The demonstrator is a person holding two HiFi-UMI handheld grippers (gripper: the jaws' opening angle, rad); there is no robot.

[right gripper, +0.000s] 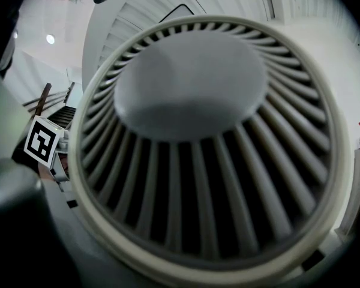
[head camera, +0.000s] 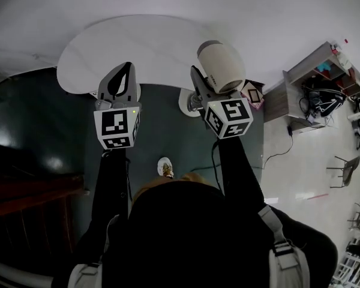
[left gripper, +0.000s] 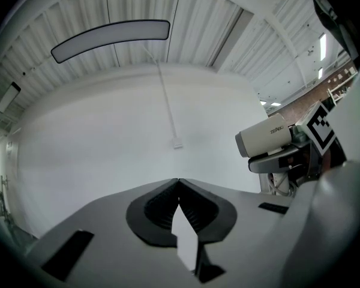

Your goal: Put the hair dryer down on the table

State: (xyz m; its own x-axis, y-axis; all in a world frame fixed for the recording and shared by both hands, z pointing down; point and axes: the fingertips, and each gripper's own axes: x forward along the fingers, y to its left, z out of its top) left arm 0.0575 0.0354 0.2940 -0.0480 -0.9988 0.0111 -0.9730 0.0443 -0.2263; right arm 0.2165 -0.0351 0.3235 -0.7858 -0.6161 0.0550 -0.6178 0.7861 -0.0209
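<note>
The cream hair dryer [head camera: 221, 65] is held up over the near edge of the round white table [head camera: 138, 41], with my right gripper [head camera: 209, 86] shut on it from below. In the right gripper view the dryer's ribbed rear grille [right gripper: 198, 155] fills the picture and hides the jaws. My left gripper [head camera: 126, 71] is level beside it at the left, over the table's edge, jaws shut and holding nothing; its fingertips [left gripper: 179, 182] meet in the left gripper view. There the hair dryer [left gripper: 264, 138] shows at the right, a white wall behind.
A wooden shelf unit [head camera: 306, 89] with cables stands on the floor at the right, and a folding chair [head camera: 347, 170] beyond it. Dark wooden stairs [head camera: 24, 203] lie at the left. The person's shoe [head camera: 165, 167] is on the dark floor below the grippers.
</note>
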